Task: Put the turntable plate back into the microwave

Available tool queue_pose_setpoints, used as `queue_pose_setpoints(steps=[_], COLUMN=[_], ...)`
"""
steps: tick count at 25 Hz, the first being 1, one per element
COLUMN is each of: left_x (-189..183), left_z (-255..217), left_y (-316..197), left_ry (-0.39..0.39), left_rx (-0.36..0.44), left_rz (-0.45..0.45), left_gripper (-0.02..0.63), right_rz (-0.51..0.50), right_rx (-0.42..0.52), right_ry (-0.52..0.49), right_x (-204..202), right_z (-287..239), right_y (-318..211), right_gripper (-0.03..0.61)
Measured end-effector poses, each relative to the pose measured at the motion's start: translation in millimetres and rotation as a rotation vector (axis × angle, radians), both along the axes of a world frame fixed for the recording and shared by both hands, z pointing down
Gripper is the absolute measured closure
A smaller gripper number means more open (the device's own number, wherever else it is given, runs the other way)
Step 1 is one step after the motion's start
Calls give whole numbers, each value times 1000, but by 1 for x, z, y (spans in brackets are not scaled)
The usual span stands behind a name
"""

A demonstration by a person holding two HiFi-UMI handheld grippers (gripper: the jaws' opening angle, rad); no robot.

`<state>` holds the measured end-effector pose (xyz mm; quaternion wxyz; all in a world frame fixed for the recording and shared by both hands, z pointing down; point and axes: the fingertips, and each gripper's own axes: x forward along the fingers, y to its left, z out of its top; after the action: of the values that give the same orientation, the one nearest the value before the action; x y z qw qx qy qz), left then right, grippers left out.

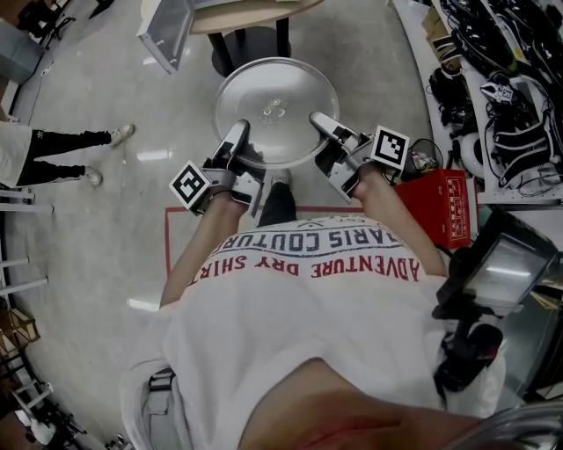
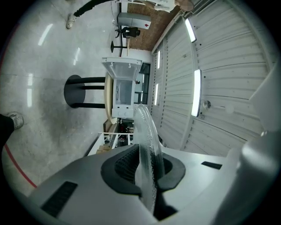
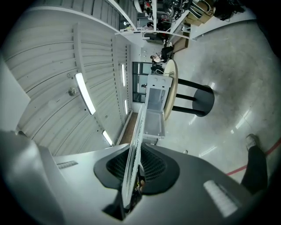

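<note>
A round clear glass turntable plate [image 1: 276, 110] is carried flat over the floor. My left gripper [image 1: 239, 134] is shut on its near left rim and my right gripper [image 1: 318, 122] is shut on its near right rim. In the left gripper view the plate [image 2: 147, 132] runs edge-on between the black pads. The right gripper view shows the plate [image 3: 137, 140] edge-on too, clamped between its pads. Ahead stands the white microwave [image 2: 123, 89] with its door [image 3: 155, 112] swung open, on a round table.
The round wooden table [image 1: 251, 16] stands on a black pedestal base [image 2: 73, 91]. A red box [image 1: 438, 206] sits on the floor at right beside a cluttered bench [image 1: 493, 97]. A person's legs [image 1: 66, 154] are at left. Red tape [image 1: 167, 237] marks the floor.
</note>
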<state>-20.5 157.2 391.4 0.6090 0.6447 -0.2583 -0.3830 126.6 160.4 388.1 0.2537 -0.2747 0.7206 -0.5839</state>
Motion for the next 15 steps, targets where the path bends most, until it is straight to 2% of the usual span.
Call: queue_pose_setpoints(steps=[8,15], left_x=[9,-8], left_z=[18,8], left_y=[-180,-337], left_ry=[-7,-21], left_rx=[-30,-31], left_rz=[14,19], left_gripper=[588,588], right_rz=[16,27], right_rx=[-38,-44], right_ry=[-18,-29], right_x=[8,-9], right_z=[20,11], right_y=[-179,-335], right_gripper=[545,545])
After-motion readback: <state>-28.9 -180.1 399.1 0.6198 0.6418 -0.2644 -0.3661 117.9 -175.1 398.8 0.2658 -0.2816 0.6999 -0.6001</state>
